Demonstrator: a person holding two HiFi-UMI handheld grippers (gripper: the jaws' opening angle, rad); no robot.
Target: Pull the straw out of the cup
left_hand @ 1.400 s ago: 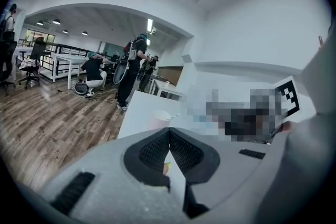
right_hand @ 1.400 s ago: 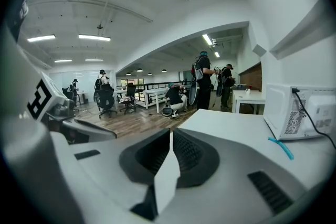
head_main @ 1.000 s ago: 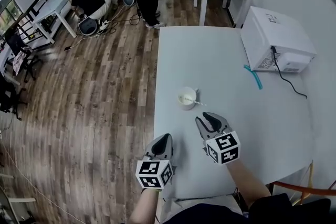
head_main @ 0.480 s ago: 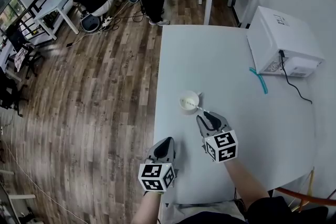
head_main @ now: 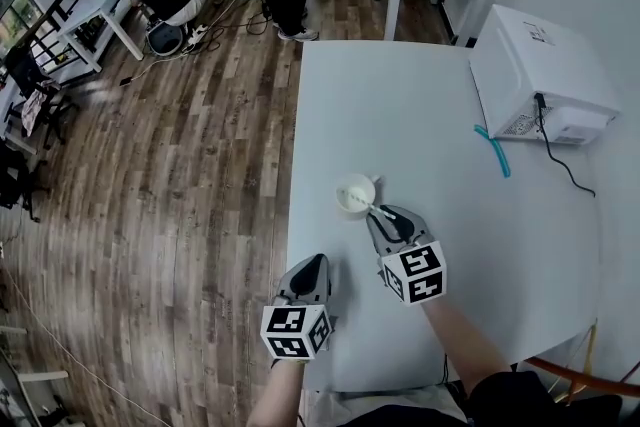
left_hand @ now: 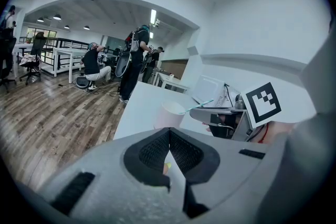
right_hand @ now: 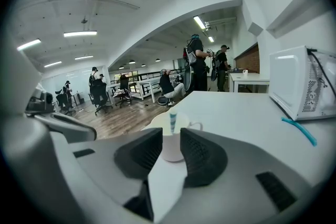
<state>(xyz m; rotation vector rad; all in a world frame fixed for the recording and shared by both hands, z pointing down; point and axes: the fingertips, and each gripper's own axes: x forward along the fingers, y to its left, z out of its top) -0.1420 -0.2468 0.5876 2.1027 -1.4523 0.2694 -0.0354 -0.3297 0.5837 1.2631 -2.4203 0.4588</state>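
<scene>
A small white cup (head_main: 355, 194) stands on the white table (head_main: 400, 105) near its left edge. A white-and-teal striped straw (head_main: 379, 210) leans out of it toward me. My right gripper (head_main: 388, 215) is just behind the cup, open, and the straw's free end (right_hand: 172, 122) stands in the gap between its pads without being pinched. In the right gripper view the cup (right_hand: 172, 150) sits right past the jaws. My left gripper (head_main: 315, 264) hovers at the table's near left edge, shut and holding nothing. The left gripper view shows the cup (left_hand: 169, 114) and the right gripper (left_hand: 218, 115) ahead.
A white microwave (head_main: 540, 75) stands at the table's far right, its black cable (head_main: 562, 165) trailing over the top. A loose teal straw (head_main: 493, 152) lies in front of it. The wooden floor (head_main: 180, 175) drops off to the left; people and desks are far back.
My right gripper has moved forward to the cup, so the straw's end now sits between its jaws. The left gripper has stayed where it was.
</scene>
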